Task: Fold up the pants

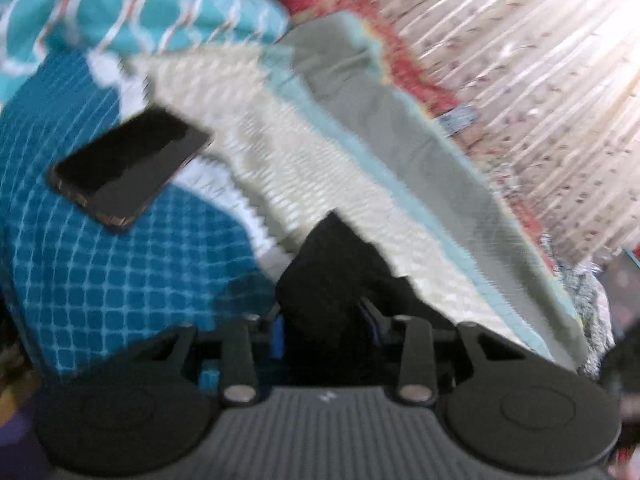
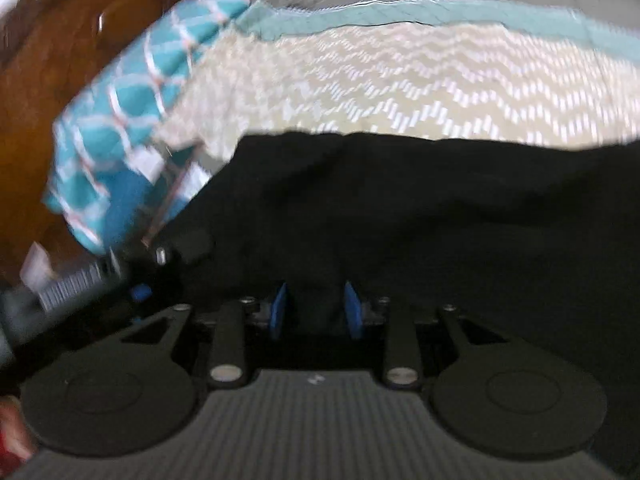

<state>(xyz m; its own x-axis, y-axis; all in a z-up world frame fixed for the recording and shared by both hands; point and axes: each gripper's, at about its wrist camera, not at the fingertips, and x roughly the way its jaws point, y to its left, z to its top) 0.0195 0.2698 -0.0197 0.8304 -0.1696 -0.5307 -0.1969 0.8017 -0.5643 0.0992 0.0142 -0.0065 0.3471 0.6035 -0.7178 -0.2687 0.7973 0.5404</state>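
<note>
The black pants lie spread over the near part of the bed in the right wrist view. My right gripper has a fold of them pinched between its blue pads. In the left wrist view a bunched end of the pants stands up between the fingers of my left gripper, which is shut on the cloth, its pads mostly hidden by it. The left gripper also shows blurred at the left edge of the right wrist view, beside the pants.
A black phone lies on the blue checked quilt. A cream chevron blanket and grey sheet cover the bed, with a teal patterned pillow behind. A striped rug is on the right; brown wood borders the bed.
</note>
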